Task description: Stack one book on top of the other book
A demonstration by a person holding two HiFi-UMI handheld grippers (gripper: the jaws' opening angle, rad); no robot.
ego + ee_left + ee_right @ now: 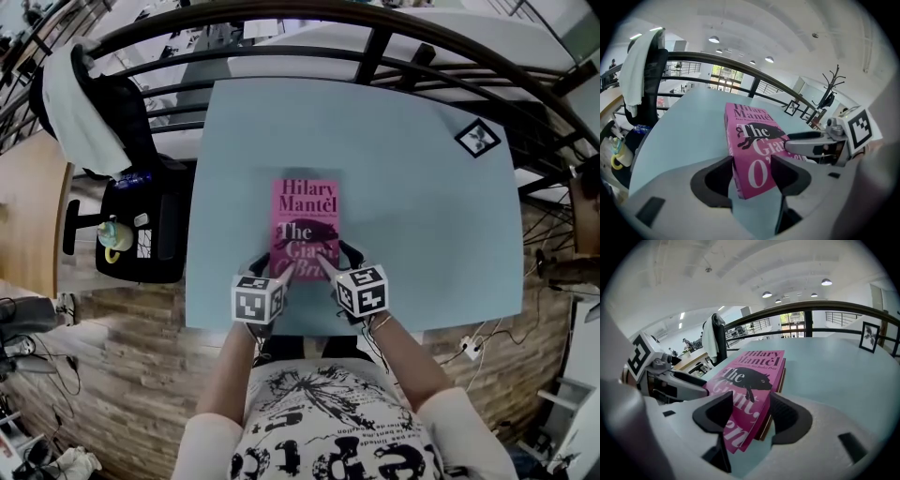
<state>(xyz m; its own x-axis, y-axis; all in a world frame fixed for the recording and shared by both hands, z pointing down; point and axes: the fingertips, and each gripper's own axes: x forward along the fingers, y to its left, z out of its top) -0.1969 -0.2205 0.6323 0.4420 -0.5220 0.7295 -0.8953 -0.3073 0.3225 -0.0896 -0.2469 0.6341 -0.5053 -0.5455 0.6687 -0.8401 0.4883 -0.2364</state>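
Note:
A pink book [304, 220] with a black pig on its cover lies on the pale blue table [412, 206], on top of a second book whose brown edge [764, 427] shows beneath it. My left gripper [274, 269] is at the near left corner, and that corner [750, 140] fills the gap between its jaws. My right gripper [339, 255] is at the near right corner, its jaws standing wide around the pink cover [750, 376]. Each gripper shows in the other's view: the right one [820, 140], the left one [670, 378].
A square marker card [476, 138] stands at the table's far right corner. A black office chair [122, 141] with a white cloth over it is left of the table. A dark railing [375, 37] curves behind the far edge. The near table edge is just under my grippers.

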